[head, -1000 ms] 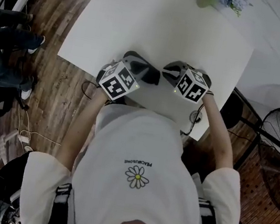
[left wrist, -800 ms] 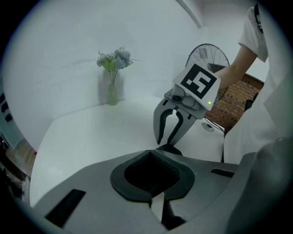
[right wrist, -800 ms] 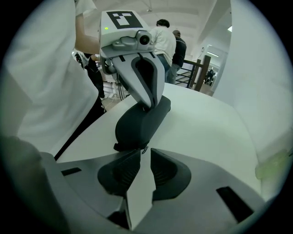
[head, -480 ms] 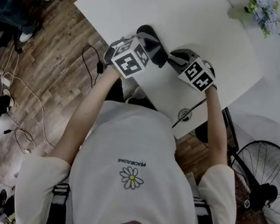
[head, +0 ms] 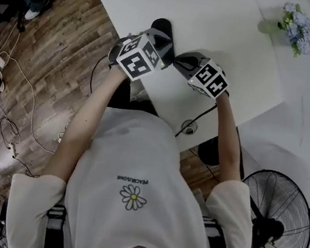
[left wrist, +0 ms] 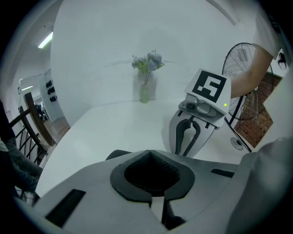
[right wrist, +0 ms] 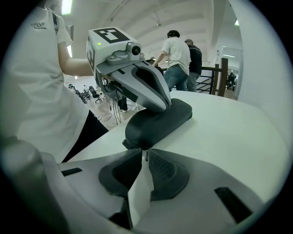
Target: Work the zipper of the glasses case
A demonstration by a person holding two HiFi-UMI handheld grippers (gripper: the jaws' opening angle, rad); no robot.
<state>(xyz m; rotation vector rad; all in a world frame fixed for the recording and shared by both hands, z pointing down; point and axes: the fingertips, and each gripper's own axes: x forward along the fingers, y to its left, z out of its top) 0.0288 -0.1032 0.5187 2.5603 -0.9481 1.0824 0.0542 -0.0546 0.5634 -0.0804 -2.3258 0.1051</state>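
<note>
A dark glasses case (head: 161, 28) lies on the white table (head: 218, 25) near its front left edge. My left gripper (head: 166, 49) is shut, and its fingers rest on top of the case (right wrist: 158, 119), as the right gripper view shows. In the left gripper view only a dark sliver of the case (left wrist: 120, 155) shows below the shut left gripper (left wrist: 149, 151). My right gripper (right wrist: 145, 153) faces the case's near end, shut on the small zipper pull (right wrist: 146, 156). The right gripper (head: 179, 64) sits just right of the left one.
A vase of flowers (head: 297, 29) stands at the table's far right. A cable runs to a round grommet (head: 189, 126) near the front edge. A floor fan (head: 278, 212) stands to the right below the table. Two people (right wrist: 179, 57) stand beyond the table by a railing.
The head view has swung, so the table and both grippers sit further left and up in the picture. Both grippers stay at the case; I see no change in their grip.
</note>
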